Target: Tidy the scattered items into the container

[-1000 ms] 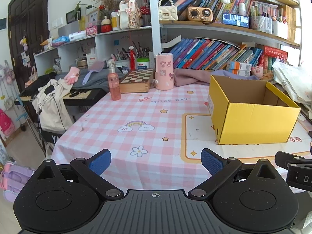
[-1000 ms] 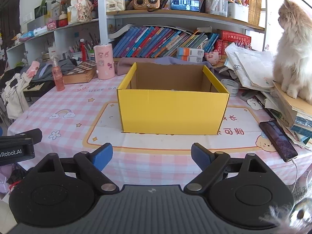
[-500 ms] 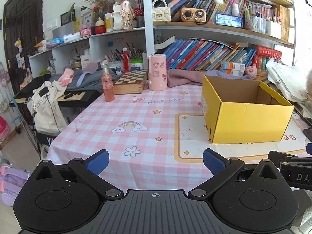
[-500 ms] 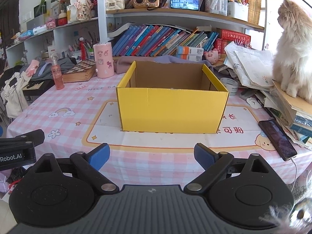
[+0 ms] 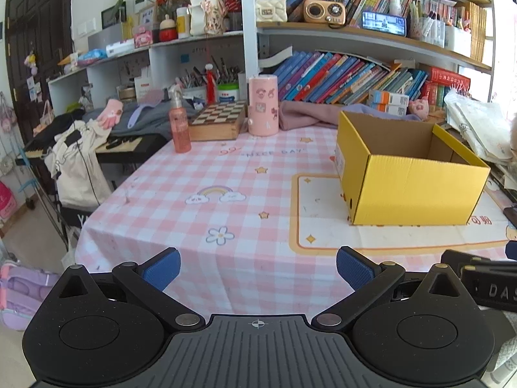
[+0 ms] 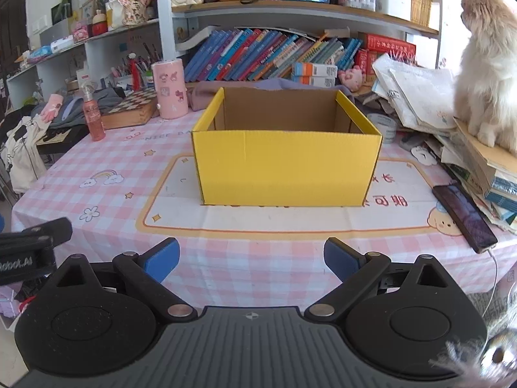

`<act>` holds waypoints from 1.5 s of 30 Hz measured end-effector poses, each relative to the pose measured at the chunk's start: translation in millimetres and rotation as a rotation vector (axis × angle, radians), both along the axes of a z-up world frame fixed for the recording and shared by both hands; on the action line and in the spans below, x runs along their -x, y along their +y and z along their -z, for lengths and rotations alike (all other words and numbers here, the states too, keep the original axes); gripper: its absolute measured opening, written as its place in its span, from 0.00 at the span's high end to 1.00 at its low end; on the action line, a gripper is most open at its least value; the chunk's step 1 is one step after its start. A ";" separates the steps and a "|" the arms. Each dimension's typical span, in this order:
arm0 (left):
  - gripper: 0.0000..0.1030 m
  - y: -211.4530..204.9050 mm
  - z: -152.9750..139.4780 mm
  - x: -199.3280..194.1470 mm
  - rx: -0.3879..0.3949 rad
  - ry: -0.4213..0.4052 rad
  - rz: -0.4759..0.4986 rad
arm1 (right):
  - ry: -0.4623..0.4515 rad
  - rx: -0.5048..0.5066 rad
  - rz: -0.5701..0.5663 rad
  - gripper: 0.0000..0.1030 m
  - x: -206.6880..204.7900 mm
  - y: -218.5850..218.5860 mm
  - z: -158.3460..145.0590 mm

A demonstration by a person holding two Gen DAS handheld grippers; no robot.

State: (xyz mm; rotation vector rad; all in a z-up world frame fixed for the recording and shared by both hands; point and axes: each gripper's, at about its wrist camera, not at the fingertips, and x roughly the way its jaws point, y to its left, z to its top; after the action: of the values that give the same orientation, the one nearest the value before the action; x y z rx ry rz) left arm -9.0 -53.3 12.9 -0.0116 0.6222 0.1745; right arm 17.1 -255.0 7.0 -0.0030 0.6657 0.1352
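Left gripper [image 5: 258, 270]: jaws spread wide, nothing between the blue pads [image 5: 161, 268]. It is held over the near edge of the table [image 5: 200, 174], apart from the cloth.

Right gripper [image 6: 251, 260]: jaws have just been opening and now stand wide, with nothing between them. It is also held over the near edge, directly facing the box.

Box [image 6: 286, 165]: yellow cardboard, open at the top, upright on the cream mat [image 6: 181, 213] toward the right half of the table. Its brown inside walls show; the floor of the box is hidden from both views, so its contents cannot be told.

Along the far edge of the table, from the left: a pink spray bottle [image 5: 179, 126], upright; a wooden chessboard case [image 5: 218, 121], lying flat just beside it; a pink tumbler [image 5: 262, 106] with stickers, upright, close against the case.

At the right edge: a dark phone [image 6: 463, 218] lying flat with a white cable at its near end, beside a pile of papers and books [image 6: 484, 168]. A cat [image 6: 488, 74] sits on that pile, facing away.
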 end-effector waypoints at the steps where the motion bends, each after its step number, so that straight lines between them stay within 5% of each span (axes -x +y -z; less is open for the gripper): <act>1: 0.00 -0.2 1.0 0.6 0.003 0.007 0.000 | 0.004 0.000 0.002 0.06 -0.3 0.5 0.7; 45: 0.00 11.2 13.2 -10.1 0.021 0.095 0.035 | 0.053 0.017 0.001 0.04 -8.3 14.8 8.2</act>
State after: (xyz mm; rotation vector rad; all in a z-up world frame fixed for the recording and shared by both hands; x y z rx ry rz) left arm 1.1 -42.1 -0.3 -0.0128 0.7189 0.1352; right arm 25.4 -240.2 -1.2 -0.0151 0.7199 0.1286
